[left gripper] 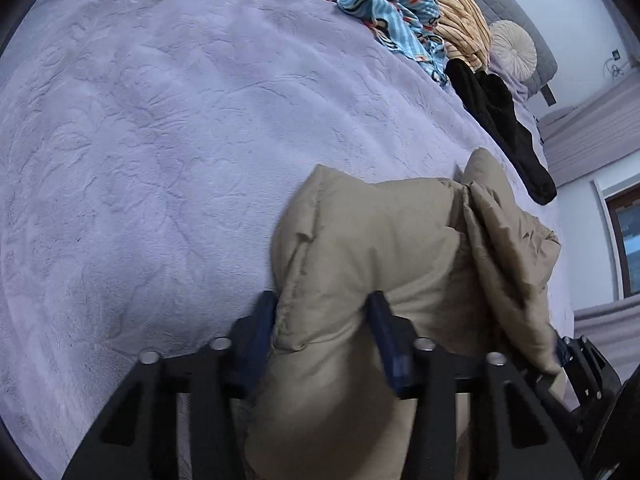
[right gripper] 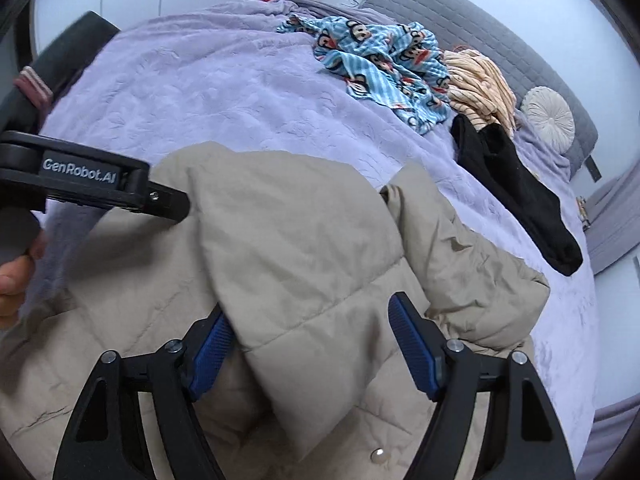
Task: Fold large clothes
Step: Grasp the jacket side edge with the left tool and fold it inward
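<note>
A beige puffer jacket (right gripper: 288, 240) lies on the lavender bed cover (right gripper: 224, 92). My left gripper (left gripper: 322, 316) is shut on a thick fold of the jacket (left gripper: 372, 240), its blue pads pressed into both sides. It also shows in the right wrist view (right gripper: 160, 200), reaching in from the left onto the jacket's edge. My right gripper (right gripper: 310, 332) stands open, its blue pads (right gripper: 412, 344) straddling a raised fold of the jacket without pinching it. The right gripper's tip shows at the lower right of the left wrist view (left gripper: 568, 356).
A blue monkey-print garment (right gripper: 380, 68), a striped yellow garment (right gripper: 480, 84) and a black garment (right gripper: 516, 188) lie along the far side of the bed. A round cream cushion (right gripper: 548, 116) rests against the grey headboard (right gripper: 472, 24). A window (left gripper: 628, 240) is at right.
</note>
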A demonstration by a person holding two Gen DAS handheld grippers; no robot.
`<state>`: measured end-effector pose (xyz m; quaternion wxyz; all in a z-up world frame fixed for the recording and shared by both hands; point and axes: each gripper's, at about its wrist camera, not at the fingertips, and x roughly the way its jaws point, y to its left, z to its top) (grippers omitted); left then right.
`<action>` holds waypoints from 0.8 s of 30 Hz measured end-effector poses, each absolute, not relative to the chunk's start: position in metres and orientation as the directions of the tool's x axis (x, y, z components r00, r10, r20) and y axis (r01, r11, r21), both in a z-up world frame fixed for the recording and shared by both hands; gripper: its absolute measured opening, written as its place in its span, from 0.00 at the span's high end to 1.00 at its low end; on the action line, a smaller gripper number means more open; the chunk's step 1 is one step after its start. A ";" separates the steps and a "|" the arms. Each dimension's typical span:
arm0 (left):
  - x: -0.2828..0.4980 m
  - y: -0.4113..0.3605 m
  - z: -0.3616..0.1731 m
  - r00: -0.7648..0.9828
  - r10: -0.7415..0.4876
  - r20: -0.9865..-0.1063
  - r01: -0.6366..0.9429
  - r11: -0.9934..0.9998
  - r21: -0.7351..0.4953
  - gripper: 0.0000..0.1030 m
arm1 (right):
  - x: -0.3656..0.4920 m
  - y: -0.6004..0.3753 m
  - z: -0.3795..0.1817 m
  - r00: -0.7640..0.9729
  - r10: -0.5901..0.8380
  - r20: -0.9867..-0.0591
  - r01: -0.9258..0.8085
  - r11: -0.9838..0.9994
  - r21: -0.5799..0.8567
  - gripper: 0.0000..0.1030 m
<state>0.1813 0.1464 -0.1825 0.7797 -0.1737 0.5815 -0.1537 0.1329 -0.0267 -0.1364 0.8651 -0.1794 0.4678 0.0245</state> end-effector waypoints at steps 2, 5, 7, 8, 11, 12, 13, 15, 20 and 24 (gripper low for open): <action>0.181 0.132 -0.172 0.323 -0.354 -0.878 0.094 0.935 -0.343 0.61 | 0.127 -0.062 -0.126 0.570 -0.099 -0.816 -0.101 0.977 -0.189 0.95; 0.179 0.112 -0.165 0.380 -0.249 -0.891 0.169 0.965 -0.198 0.61 | 0.102 -0.124 -0.118 0.589 -0.107 -0.801 0.104 0.993 -0.057 0.94; 0.180 0.106 -0.167 0.387 -0.239 -0.891 0.194 0.965 -0.175 0.61 | 0.082 -0.170 -0.131 0.552 -0.057 -0.832 0.247 0.964 0.097 0.94; 0.180 0.105 -0.167 0.383 -0.235 -0.893 0.197 0.966 -0.170 0.61 | 0.074 -0.187 -0.142 0.528 -0.019 -0.849 0.303 0.938 0.167 0.94; 0.180 0.099 -0.169 0.397 -0.184 -0.899 0.202 0.973 -0.110 0.60 | 0.055 -0.221 -0.178 0.469 0.102 -0.877 0.421 0.848 0.323 0.94; 0.183 0.094 -0.170 0.408 -0.158 -0.899 0.202 0.976 -0.080 0.55 | 0.050 -0.230 -0.188 0.470 0.163 -0.867 0.444 0.806 0.392 0.93; 0.183 0.091 -0.168 0.422 -0.122 -0.898 0.199 0.979 -0.039 0.48 | 0.044 -0.239 -0.195 0.482 0.221 -0.847 0.469 0.752 0.464 0.93; 0.182 0.091 -0.158 0.454 -0.064 -0.889 0.183 0.983 0.023 0.45 | 0.034 -0.256 -0.201 0.505 0.291 -0.812 0.514 0.655 0.554 0.85; 0.173 0.109 -0.122 0.518 -0.076 -0.852 0.162 0.987 0.010 0.45 | 0.004 -0.280 -0.165 0.502 0.149 -0.852 0.583 0.669 0.460 0.73; 0.175 0.109 -0.121 0.486 -0.137 -0.863 0.191 0.980 -0.048 0.45 | 0.001 -0.282 -0.131 0.550 0.066 -0.833 0.512 0.761 0.398 0.74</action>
